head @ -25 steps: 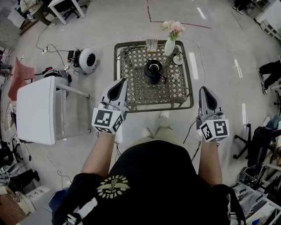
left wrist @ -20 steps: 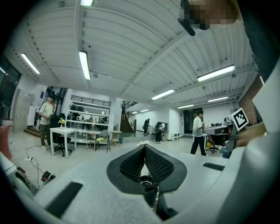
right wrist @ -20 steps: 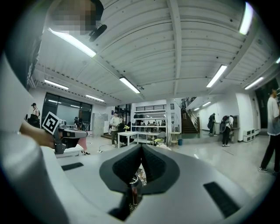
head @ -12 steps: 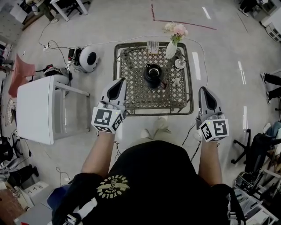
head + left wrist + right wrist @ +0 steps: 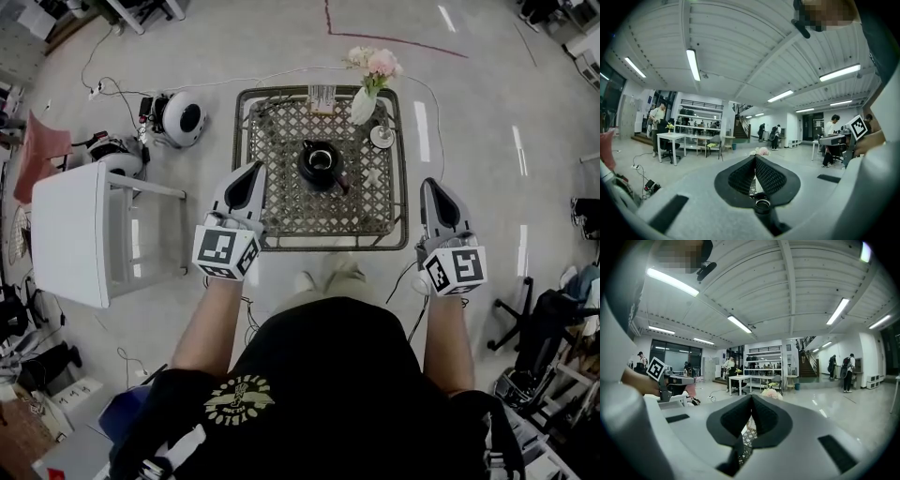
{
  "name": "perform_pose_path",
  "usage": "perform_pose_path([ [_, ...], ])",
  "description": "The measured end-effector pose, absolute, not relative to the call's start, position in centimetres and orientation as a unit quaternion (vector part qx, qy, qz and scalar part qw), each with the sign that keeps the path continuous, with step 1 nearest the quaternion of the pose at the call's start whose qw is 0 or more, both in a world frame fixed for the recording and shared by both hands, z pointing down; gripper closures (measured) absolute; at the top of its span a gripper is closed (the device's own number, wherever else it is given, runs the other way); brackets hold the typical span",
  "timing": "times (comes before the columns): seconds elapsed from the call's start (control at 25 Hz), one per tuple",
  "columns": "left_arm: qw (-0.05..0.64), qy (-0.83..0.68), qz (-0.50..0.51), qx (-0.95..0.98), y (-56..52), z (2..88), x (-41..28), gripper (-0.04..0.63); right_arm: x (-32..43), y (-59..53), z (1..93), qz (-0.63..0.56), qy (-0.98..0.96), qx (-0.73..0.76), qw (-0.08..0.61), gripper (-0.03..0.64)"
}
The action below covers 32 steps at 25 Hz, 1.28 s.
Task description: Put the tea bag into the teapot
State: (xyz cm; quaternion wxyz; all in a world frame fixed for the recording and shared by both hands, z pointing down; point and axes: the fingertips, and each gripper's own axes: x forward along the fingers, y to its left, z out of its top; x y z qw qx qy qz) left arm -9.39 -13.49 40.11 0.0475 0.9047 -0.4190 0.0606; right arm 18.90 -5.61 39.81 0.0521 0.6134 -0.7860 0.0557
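Note:
A black teapot (image 5: 319, 162) with its lid off stands in the middle of a metal lattice table (image 5: 281, 211). A small white packet (image 5: 375, 175), which may be the tea bag, lies to its right. My left gripper (image 5: 255, 170) hovers over the table's near left corner, shut and empty. My right gripper (image 5: 428, 184) hangs just off the near right corner, also shut with nothing in it. In the left gripper view the jaws (image 5: 754, 158) meet at their tips. In the right gripper view the jaws (image 5: 751, 395) also meet at their tips. Both point level across the room.
A white vase of pink flowers (image 5: 367, 86), a small white dish (image 5: 381, 135) and a rack (image 5: 322, 97) stand at the table's far edge. A white side table (image 5: 70, 234) stands left, with a round white device (image 5: 183, 119) and cables on the floor. A chair base (image 5: 520, 314) is at right.
The person has come closer to the lattice table, and both grippers have moved forward and a little down towards its near corners. Both jaws stay shut.

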Motion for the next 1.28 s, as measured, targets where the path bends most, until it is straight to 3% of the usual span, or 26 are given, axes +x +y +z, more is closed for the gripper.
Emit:
perform_pose_path([
  [1.16, 0.097, -0.435, 0.118, 0.887, -18.6, 50.3, -6.7, 0.586, 20.6, -12.7, 55.9, 0.176, -0.796, 0.565, 0.13, 0.607],
  [1.28, 0.101, -0.437, 0.122, 0.885, -18.8, 51.1, -6.6, 0.586, 20.6, -13.1, 57.8, 0.192, -0.794, 0.56, 0.138, 0.567],
])
